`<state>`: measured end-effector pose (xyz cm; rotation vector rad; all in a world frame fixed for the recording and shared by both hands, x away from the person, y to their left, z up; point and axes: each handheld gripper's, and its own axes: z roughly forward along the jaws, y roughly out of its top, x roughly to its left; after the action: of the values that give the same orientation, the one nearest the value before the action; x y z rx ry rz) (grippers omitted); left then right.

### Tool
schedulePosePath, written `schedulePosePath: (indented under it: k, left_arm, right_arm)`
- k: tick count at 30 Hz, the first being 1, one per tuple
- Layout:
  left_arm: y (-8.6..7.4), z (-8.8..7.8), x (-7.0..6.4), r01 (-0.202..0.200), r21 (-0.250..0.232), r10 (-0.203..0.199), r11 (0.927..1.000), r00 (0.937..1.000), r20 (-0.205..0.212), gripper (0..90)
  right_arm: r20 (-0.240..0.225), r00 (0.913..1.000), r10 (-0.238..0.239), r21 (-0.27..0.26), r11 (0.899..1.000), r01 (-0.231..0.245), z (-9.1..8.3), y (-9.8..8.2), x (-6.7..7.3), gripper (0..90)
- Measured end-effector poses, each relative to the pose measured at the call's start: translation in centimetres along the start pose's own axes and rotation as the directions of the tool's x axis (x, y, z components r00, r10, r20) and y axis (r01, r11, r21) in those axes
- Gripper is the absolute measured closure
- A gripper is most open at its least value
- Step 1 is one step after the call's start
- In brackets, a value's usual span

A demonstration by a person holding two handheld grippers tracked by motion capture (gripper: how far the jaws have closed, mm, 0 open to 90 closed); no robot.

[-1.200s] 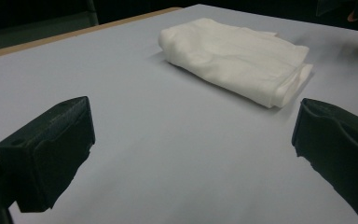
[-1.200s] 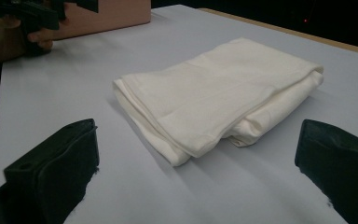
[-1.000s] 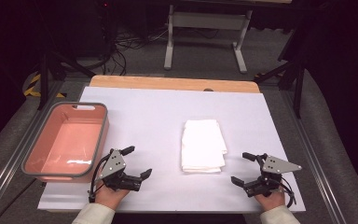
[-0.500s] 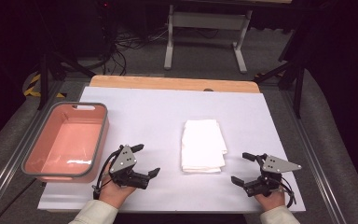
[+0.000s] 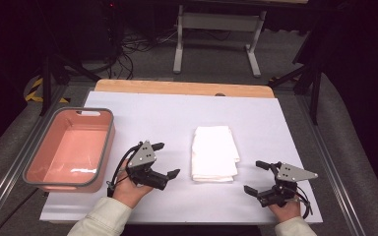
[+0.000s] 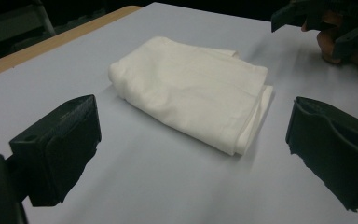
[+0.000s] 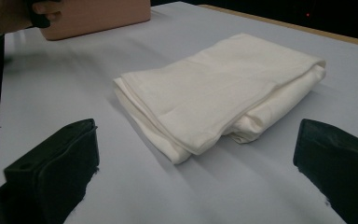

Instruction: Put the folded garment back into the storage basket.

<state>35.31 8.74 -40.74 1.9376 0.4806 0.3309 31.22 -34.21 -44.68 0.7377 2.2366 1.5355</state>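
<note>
Folded white cloth (image 5: 213, 153) lies flat on the white table cover (image 5: 177, 118), between the two grippers and touching neither. Left gripper (image 5: 163, 160), held in the person's left hand (image 5: 128, 186), has its jaws spread wide with nothing between them; the cloth sits just ahead of it, its layered edge toward the jaws. Right gripper (image 5: 256, 177) also stands with jaws wide apart and empty, the cloth's near corner just ahead of them. Beyond the left gripper, on its far side from the cloth, sits a pink plastic bin (image 5: 43, 168) with a grey rim. No writing can be read on anything.
</note>
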Motion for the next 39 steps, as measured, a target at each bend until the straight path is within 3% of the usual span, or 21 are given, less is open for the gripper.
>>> schedulePosePath:
  k: [12, 31, 35, 37, 39]
  left_arm:
    - [2.3, 1.8, 1.0, 0.015, -0.022, -0.014, 0.9997, 0.9992, 0.036, 3.8]
    - [5.0, 5.3, 1.6, -0.03, 0.013, 0.03, 0.9995, 0.9991, 0.03, 3.8]
    - [5.2, 6.1, 1.6, -0.014, 0.011, 0.013, 0.9998, 0.9996, 0.026, 3.8]
    - [5.2, 6.5, 1.5, 0.028, -0.001, -0.028, 0.9996, 0.9994, 0.02, 3.8]
    - [5.3, 7.0, 1.3, 0.04, -0.009, -0.04, 0.9992, 0.9991, 0.013, 3.8]
  right_arm:
    - [0.001, 0.9999, 0.015, -0.003, 1.0, -0.015, -0.1, -0.1, -0.2, 0.8]
    - [-0.007, 0.9997, 0.023, -0.01, 1.0, -0.023, -0.2, -0.1, -0.3, 0.8]
    - [-0.009, 0.9997, 0.024, -0.012, 1.0, -0.024, -0.2, -0.1, -0.3, 0.8]
    - [-0.009, 0.9996, 0.025, -0.011, 1.0, -0.025, -0.2, -0.1, -0.3, 0.8]
    - [-0.011, 0.9997, 0.024, -0.012, 1.0, -0.024, -0.2, -0.1, -0.3, 0.8]
